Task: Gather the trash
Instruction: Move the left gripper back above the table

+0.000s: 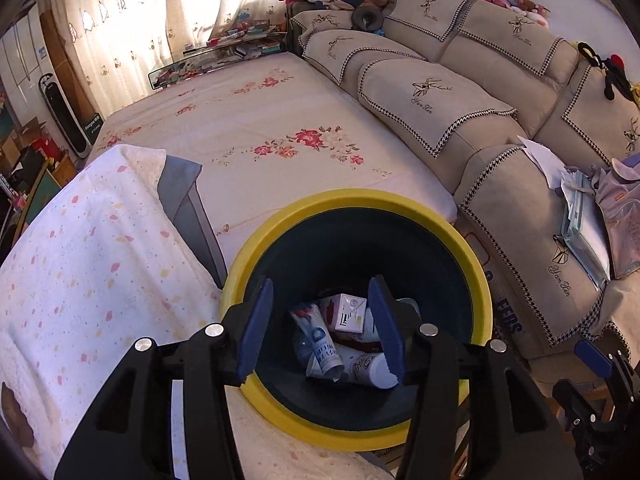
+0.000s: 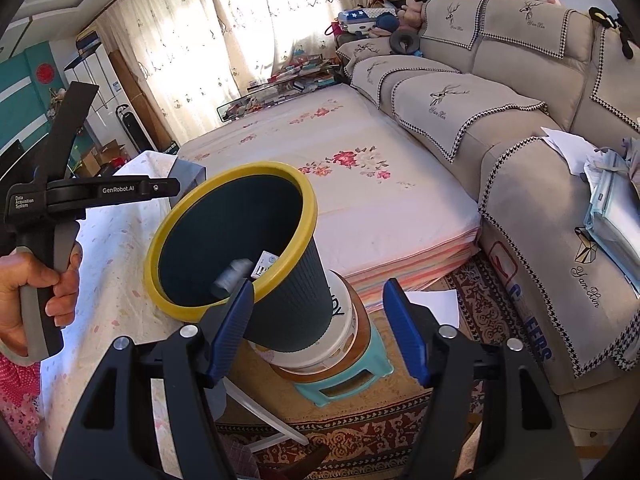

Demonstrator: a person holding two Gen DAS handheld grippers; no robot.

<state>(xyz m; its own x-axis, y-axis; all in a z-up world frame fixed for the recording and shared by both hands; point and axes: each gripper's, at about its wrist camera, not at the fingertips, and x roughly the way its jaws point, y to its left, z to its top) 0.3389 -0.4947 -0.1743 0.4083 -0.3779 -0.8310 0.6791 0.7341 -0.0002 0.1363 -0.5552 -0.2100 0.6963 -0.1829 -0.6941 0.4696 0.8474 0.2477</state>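
A dark bin with a yellow rim (image 1: 348, 200) stands right below my left gripper (image 1: 320, 328), which is open and empty over its mouth. Inside lie a white tube (image 1: 316, 344), a small white and pink carton (image 1: 347, 312) and a white bottle (image 1: 372, 368). In the right wrist view the same bin (image 2: 288, 292) stands on a white bucket (image 2: 344, 332) on a teal stool (image 2: 352, 376). My right gripper (image 2: 320, 328) is open and empty, beside the bin's lower right. The left gripper's body (image 2: 60, 196) shows at the left.
A mattress with a flowered sheet (image 1: 260, 120) lies behind the bin. A white dotted cloth (image 1: 80, 260) covers a surface at left. A beige sofa (image 1: 500, 128) with papers (image 1: 580, 216) runs along the right. A patterned rug (image 2: 400, 432) covers the floor.
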